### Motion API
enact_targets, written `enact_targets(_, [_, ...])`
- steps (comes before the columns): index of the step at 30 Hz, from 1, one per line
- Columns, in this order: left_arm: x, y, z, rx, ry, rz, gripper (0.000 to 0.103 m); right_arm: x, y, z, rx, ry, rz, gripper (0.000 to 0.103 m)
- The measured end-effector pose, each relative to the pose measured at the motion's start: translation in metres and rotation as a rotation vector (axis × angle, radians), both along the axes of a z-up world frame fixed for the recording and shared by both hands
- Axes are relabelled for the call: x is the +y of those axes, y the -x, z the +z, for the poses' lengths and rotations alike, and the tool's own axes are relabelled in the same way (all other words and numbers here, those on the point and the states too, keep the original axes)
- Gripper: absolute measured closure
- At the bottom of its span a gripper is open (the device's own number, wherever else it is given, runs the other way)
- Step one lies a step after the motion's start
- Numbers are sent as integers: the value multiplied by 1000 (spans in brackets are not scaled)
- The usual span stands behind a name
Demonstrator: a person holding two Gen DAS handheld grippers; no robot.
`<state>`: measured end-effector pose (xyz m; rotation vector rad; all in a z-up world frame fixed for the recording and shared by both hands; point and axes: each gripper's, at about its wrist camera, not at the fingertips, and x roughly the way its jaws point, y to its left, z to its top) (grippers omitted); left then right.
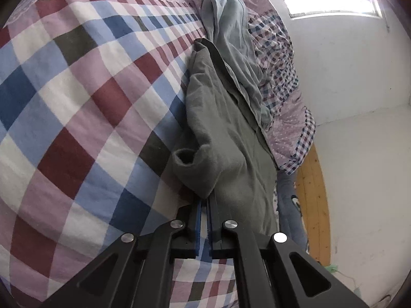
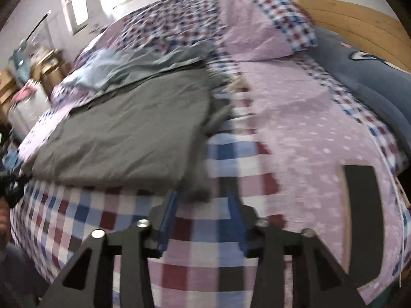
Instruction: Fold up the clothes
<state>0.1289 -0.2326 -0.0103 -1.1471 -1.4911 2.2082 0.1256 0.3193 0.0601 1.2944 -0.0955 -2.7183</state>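
left wrist view: the left gripper (image 1: 204,200) has its blue-padded jaws drawn narrow and pinched on a rolled edge of the grey garment (image 1: 226,128), which stretches away over the checked bedspread (image 1: 77,102), with a pale blue garment (image 1: 228,30) lying beside it and a wooden headboard (image 1: 312,192) at the right. right wrist view, blurred: the right gripper (image 2: 203,200) is spread wide and holding nothing, low above the checked bedspread (image 2: 205,243), just short of the grey garment's (image 2: 128,133) near corner, the garment lying mostly flat on the bed with the pale blue garment (image 2: 102,66) behind it and a lilac pillow (image 2: 257,33) at the right.
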Motion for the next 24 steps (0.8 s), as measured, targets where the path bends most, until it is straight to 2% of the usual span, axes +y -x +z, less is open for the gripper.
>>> enact_targets(6, [-2,-2,3,36,-37,12,102,-18,17,-18,-46,-49,23,60])
enact_targets(8, [-3,-1,3,41,-49,18,102,-24,23,-22,-55,-100,42,80])
enact_targets(9, [-4,-1,4,43,-55,21,102,-25,24,-22,-52,-135,45,94])
enact_targets(11, [-6,-3,5,49,-58,31,102,-22,22,-19,-32,-199,27,96])
enact_targets(12, [-7,-5,5,51,-60,37,102,-16,20,-17,-22,-253,-21,103])
enact_targets(14, [-9,-7,6,56,-64,44,102,0,18,-13,-6,-350,-121,103])
enact_targets(15, [-11,-8,7,57,-66,45,102,16,17,-11,-10,-339,-187,103])
enact_targets(16, [-11,-7,6,51,-73,39,102,39,15,-8,-19,-279,-261,103])
enact_targets(18, [-8,-5,4,17,-46,19,102,62,9,-7,-27,-184,-317,103])
enact_targets(20, [-4,-5,3,-25,-1,7,102,69,4,-9,-32,-120,-335,101])
enact_targets(22, [-6,-9,1,-34,-19,16,100,63,6,-11,-40,-56,-313,100])
enact_targets(23, [-9,-13,0,-35,-25,31,93,59,7,-12,-43,-38,-297,100])
enact_targets(24, [-12,-17,0,-35,-30,47,78,54,9,-12,-41,-20,-276,100])
